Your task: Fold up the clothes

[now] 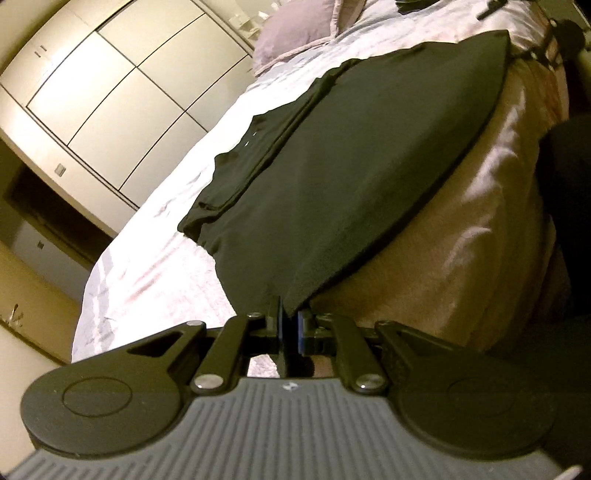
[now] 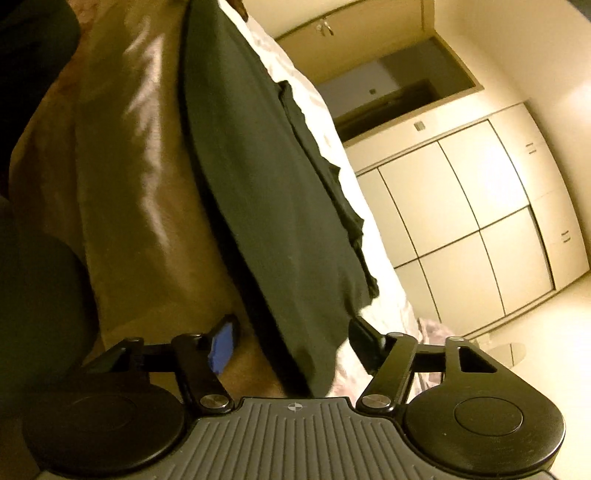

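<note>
The dark garment point(image 2: 273, 192) is spread on the bed point(image 2: 325, 122) directly ahead of the half-open, empty right gripper point(image 2: 291, 339), its corner between the jaws, while the left gripper point(image 1: 290, 328) is clamped on the other corner.

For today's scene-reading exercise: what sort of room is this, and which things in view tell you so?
Most likely a bedroom: a bed with white bedding, a pillow at its head, and a built-in wardrobe along the wall.
</note>
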{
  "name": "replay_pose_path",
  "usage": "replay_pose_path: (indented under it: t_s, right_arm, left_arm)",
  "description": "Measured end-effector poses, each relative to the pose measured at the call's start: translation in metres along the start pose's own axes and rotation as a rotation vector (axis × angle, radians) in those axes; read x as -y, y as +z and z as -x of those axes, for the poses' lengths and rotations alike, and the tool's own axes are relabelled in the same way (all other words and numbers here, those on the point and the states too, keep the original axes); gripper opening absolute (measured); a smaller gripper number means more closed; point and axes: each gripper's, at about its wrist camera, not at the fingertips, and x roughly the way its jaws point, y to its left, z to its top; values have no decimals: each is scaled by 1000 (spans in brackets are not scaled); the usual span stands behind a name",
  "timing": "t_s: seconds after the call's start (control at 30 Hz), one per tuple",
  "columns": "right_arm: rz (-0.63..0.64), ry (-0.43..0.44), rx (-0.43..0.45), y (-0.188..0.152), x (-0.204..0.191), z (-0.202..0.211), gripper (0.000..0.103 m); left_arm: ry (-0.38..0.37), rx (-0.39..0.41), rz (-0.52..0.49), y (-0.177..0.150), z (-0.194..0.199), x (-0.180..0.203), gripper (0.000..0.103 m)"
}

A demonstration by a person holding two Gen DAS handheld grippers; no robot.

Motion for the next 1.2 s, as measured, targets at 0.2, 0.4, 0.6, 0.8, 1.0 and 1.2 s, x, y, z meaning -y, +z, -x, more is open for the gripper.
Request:
replay_pose_path:
  t_s: [0.2, 0.4, 0.6, 0.8, 1.0, 1.2]
  right_arm:
    - [13, 11, -16, -4, 21, -10, 55]
    - [19, 26, 16, -3, 33, -11, 24]
    - [47, 78, -10, 2, 39, -23, 9]
    - [-15, 157, -61, 11, 53, -18, 5]
    - [-46, 168, -93, 9, 48, 13, 4]
    - [-93, 102, -65, 22, 66, 46, 1]
  left_arm:
    - [2, -3, -17, 2, 0, 0, 6]
    - [21, -29, -46, 5, -7, 2, 6]
    - [25, -33, -110, 10, -15, 0, 6]
    - [7, -16, -153, 10, -5, -8, 5]
    - [15, 25, -112, 7, 15, -8, 5]
    - [41, 70, -82, 9, 44, -13, 4]
